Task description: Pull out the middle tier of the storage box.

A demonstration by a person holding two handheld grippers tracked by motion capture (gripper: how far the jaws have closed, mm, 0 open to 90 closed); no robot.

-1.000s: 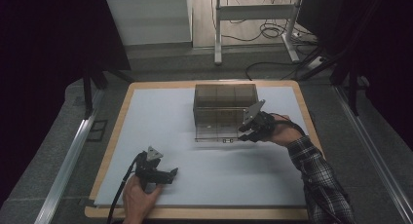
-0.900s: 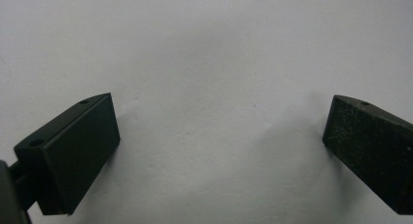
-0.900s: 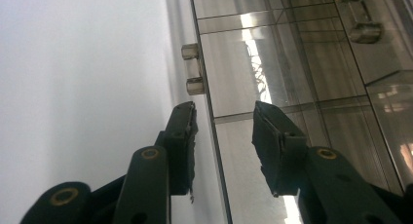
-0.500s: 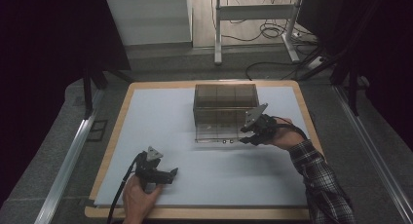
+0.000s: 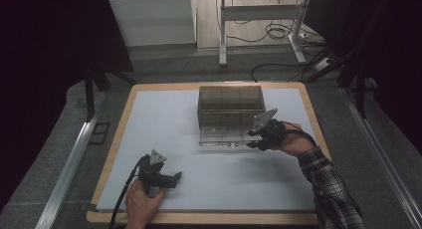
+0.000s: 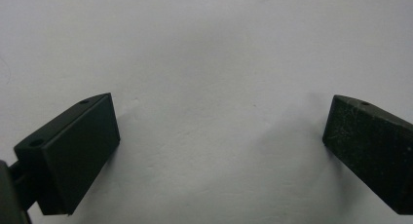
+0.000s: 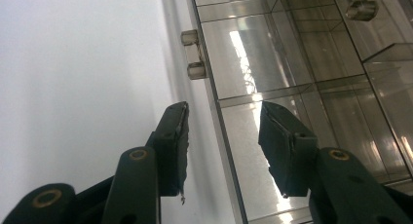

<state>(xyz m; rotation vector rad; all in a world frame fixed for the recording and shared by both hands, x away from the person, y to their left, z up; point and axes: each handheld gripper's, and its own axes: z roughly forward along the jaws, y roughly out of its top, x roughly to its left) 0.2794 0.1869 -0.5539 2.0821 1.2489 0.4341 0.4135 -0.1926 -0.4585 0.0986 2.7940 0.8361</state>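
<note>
High view: clear compartmented box (image 5: 230,114) on mat (image 5: 164,119)

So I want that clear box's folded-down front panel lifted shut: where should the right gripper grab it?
Best bet: the panel's free front edge, away from the hinge side at the box. It lies flat on the mat, a thin sheet. The right gripper already straddles that edge, jaws open, so come in low from the front.

black gripper (image 5: 253,139), trailing cable, plaid sleeve (image 5: 328,184)
</note>
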